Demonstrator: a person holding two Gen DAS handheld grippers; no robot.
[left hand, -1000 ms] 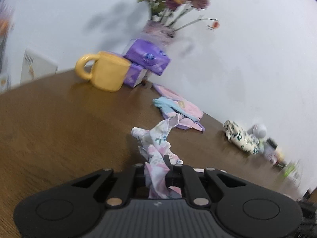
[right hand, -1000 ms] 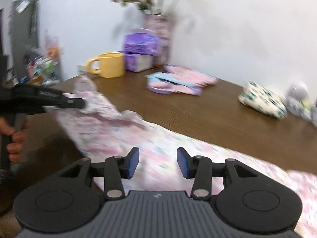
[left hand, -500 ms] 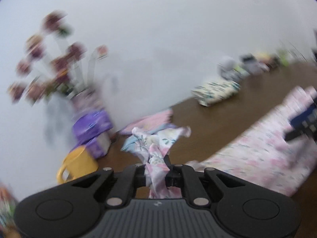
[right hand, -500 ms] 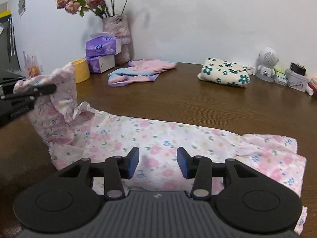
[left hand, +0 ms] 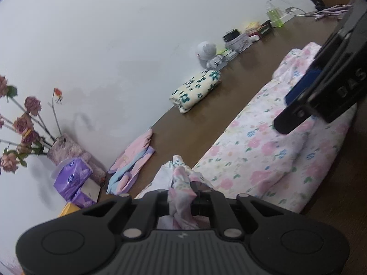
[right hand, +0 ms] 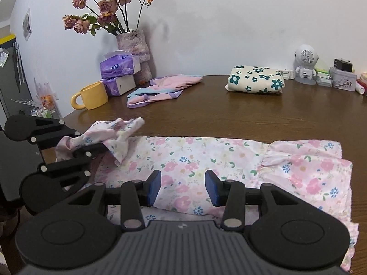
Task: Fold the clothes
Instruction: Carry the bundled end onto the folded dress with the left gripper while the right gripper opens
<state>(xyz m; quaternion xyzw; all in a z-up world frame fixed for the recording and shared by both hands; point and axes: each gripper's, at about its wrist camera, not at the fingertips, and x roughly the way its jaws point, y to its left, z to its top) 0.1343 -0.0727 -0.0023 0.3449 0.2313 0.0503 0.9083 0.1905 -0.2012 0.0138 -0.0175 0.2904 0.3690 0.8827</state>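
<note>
On the brown worktop [right hand: 206, 119] I see the floral garment [right hand: 206, 160] spread flat across the near side, left to right. At its left end my left gripper [right hand: 101, 145] has its fingers clamped on a bunched end of the cloth, lifted over the flat part; my right gripper [right hand: 183, 186] hangs over the garment's near edge, fingers apart and gripping nothing. Far left stands a yellow mug [right hand: 91, 96].

My right gripper [right hand: 183, 188] is matte black with a ribbed grey base, blue pads [right hand: 154, 187] on its fingers and silver pivot pins. My left gripper [left hand: 182, 198] matches it (white lettering marks the right one's side).
</note>
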